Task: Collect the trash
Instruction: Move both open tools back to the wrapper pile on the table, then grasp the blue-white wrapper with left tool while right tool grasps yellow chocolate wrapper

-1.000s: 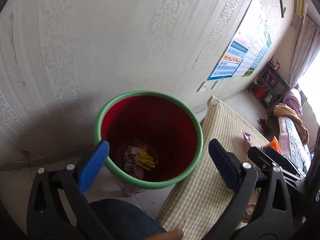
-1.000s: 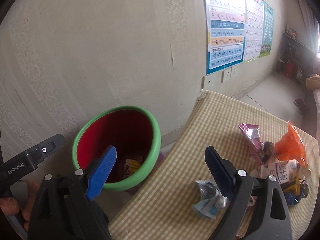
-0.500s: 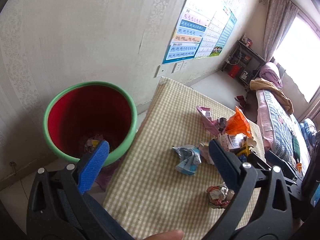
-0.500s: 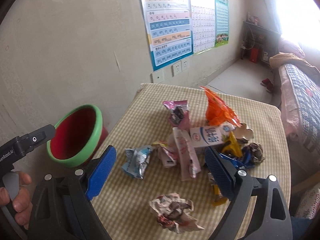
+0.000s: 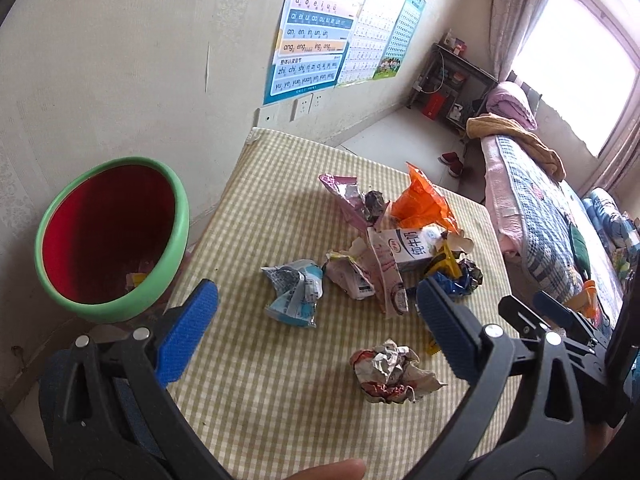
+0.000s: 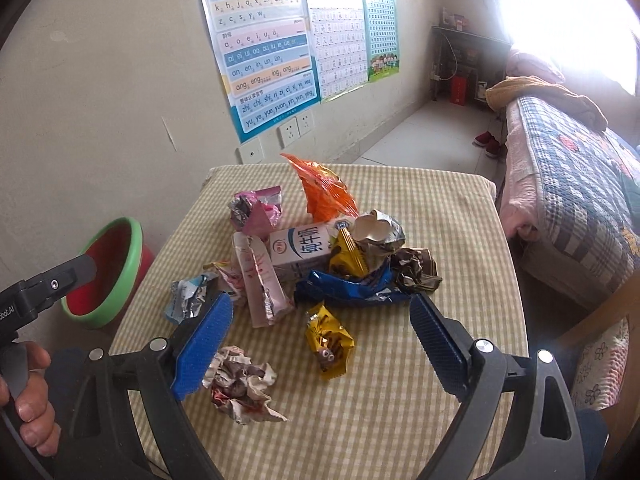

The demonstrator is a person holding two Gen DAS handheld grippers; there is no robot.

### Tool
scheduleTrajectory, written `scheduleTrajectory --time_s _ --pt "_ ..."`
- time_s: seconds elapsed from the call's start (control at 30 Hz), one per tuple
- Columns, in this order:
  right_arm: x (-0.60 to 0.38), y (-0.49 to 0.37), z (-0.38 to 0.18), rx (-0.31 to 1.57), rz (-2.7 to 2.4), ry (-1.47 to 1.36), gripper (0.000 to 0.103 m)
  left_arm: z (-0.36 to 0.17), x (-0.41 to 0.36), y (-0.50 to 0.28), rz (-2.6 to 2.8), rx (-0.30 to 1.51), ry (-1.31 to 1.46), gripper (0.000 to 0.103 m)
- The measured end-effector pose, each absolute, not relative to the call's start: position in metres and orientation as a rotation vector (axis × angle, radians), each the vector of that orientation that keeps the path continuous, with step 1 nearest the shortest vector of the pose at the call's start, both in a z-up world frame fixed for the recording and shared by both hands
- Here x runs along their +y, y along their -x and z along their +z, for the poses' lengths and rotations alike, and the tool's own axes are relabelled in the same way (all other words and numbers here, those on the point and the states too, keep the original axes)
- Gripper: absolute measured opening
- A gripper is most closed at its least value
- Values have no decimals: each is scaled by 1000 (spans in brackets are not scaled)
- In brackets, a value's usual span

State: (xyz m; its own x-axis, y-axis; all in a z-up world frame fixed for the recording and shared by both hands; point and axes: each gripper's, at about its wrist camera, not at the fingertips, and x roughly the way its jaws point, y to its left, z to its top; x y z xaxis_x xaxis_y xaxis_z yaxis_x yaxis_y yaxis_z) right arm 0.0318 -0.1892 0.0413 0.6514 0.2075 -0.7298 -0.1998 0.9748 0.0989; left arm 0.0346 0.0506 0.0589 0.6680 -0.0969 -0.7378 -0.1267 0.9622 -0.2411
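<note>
Both my left gripper [image 5: 316, 320] and right gripper [image 6: 320, 340] gape wide, empty. The crumpled wrapper [image 6: 240, 380] near the tabletop's front edge looks light and springy, so I'd pinch across its middle.

Light source: daylight from the window [image 5: 576, 64] at the right, behind the bed [image 6: 576, 184].
Glare: the window [image 6: 568, 12] is blown out to white in the right wrist view, washing over the bedding near it.
Brightness: room evenly bright; wall [image 5: 120, 60] softer, slightly grey.
Shadows: soft and short under the wrappers on the checked tablecloth [image 5: 280, 400]; inside of the red bin [image 5: 108, 236] falls dark, its contents hard to make out.
Distortion: strong fisheye bend; the posters [image 6: 264, 48] curve, black vignette at the corners.
Focus: table trash sharp; the gripper pads [image 6: 202, 346] close to the lens look slightly soft, perhaps from nearness.
</note>
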Motion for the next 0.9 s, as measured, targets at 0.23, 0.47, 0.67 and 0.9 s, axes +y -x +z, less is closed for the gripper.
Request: scheduleTrajectory --time_s 0.23,0.47,0.67,0.9 --pt "-191 -42 9 905 231 -14 87 30 50 -54 12 936 261 97" --pt "-188 -61 -25 979 238 10 87 -4 47 -76 21 1024 207 97" --pt "-186 -77 -44 1017 246 16 86 -30 50 -96 37 1081 188 95" --pt "-182 -86 -63 1066 268 24 71 -56 51 -111 23 1144 174 82"
